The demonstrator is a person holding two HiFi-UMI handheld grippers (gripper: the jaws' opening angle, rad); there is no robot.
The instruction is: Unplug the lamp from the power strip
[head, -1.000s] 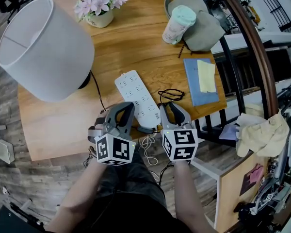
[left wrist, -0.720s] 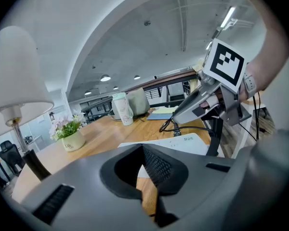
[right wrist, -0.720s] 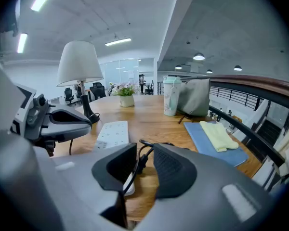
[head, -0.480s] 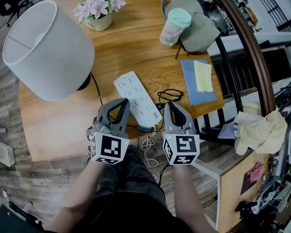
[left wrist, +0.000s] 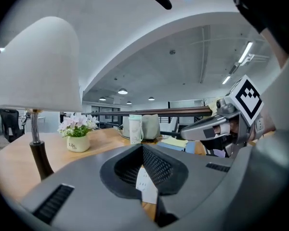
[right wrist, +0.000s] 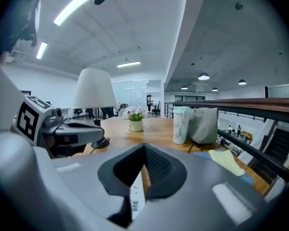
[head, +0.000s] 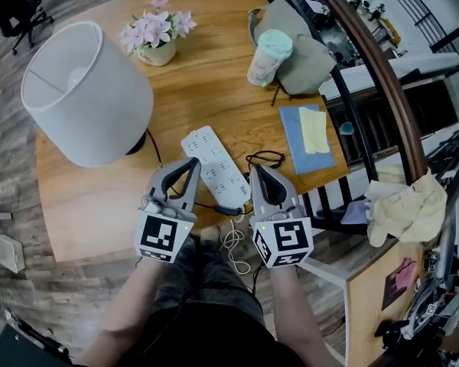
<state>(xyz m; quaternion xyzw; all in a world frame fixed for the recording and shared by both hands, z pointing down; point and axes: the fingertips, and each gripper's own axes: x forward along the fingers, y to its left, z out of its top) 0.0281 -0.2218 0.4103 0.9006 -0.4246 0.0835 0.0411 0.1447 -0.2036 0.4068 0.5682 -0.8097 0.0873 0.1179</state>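
Observation:
The lamp's white shade (head: 84, 90) stands on the wooden table (head: 92, 212) at the left, its dark base (head: 135, 141) under it. A black cord (head: 154, 150) runs from the base behind my left gripper (head: 193, 161) to a dark plug (head: 229, 207) at the near end of the white power strip (head: 213, 161). I cannot tell whether the plug sits in a socket. My left gripper is shut and empty just left of the strip. My right gripper (head: 254, 168) is shut and empty just right of it. The strip (left wrist: 145, 182) (right wrist: 136, 191) shows below each gripper's jaws.
A flower pot (head: 157, 40), a mint-lidded cup (head: 268, 56) and a grey bag (head: 302, 40) stand at the table's far side. A blue notebook with a yellow note (head: 306, 132) and a black loop (head: 266, 159) lie right of the strip. A white cable (head: 233, 241) hangs off the near edge.
Both grippers have edged forward and stand closer alongside the power strip. The head view has shifted a little; the lamp and strip have not moved.

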